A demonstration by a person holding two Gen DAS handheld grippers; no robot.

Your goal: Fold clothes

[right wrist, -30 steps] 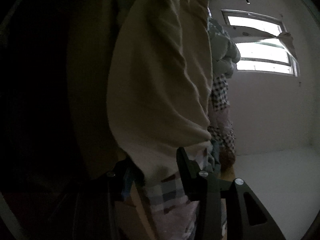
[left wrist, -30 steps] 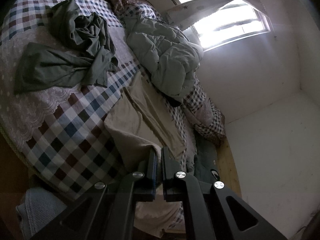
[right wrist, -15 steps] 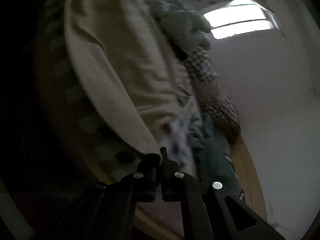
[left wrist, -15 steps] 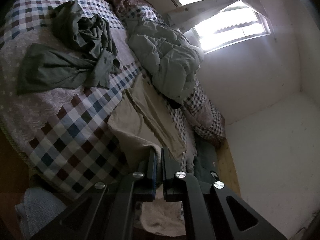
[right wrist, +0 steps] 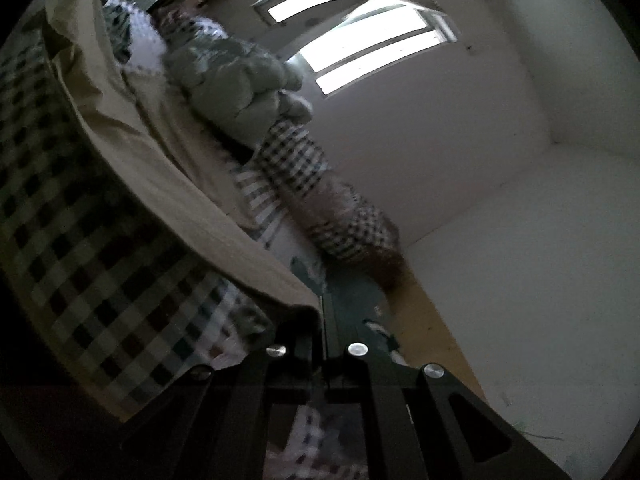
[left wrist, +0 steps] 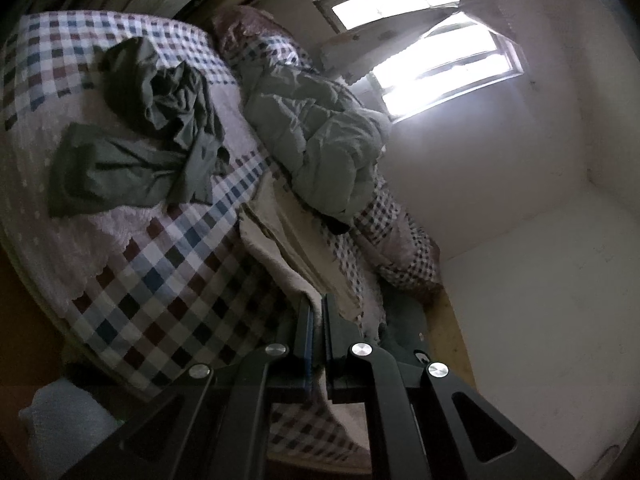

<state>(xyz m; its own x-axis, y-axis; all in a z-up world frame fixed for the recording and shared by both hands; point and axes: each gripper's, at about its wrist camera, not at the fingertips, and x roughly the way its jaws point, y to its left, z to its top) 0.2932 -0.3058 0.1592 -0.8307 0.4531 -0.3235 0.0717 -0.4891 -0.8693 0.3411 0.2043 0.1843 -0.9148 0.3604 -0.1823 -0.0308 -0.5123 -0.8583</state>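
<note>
1. the left gripper (left wrist: 318, 320) is pinching the near edge of the beige garment (left wrist: 288, 248), its two fingers pressed together with a thin strip of cloth showing between them.
2. the right gripper (right wrist: 322, 320) is also pressed together on the beige garment (right wrist: 168, 168), gripping a corner or hem at its fingertips; the cloth is running away from it in a taut band across the bed.
3. the beige garment is lying lengthwise on the checked bedspread (left wrist: 152, 264), between the dark green clothes (left wrist: 148, 136) heaped further up the bed and the pale green quilt (left wrist: 320, 140) bunched beside the window wall.
4. judging from both grips on the near edge, the step in hand is carrying that edge over the rest of the garment to make a fold, or straightening it for one; the pictures are not settling which.
5. doing it well is calling for both grippers travelling together at one height, so the edge is staying straight and not twisting.
6. keeping light tension between the two grips is helping the cloth lie flat without dragging the bedspread along.
7. the risk is the thin pinch slipping, or the quilt catching the far side as the cloth is moving.
</note>
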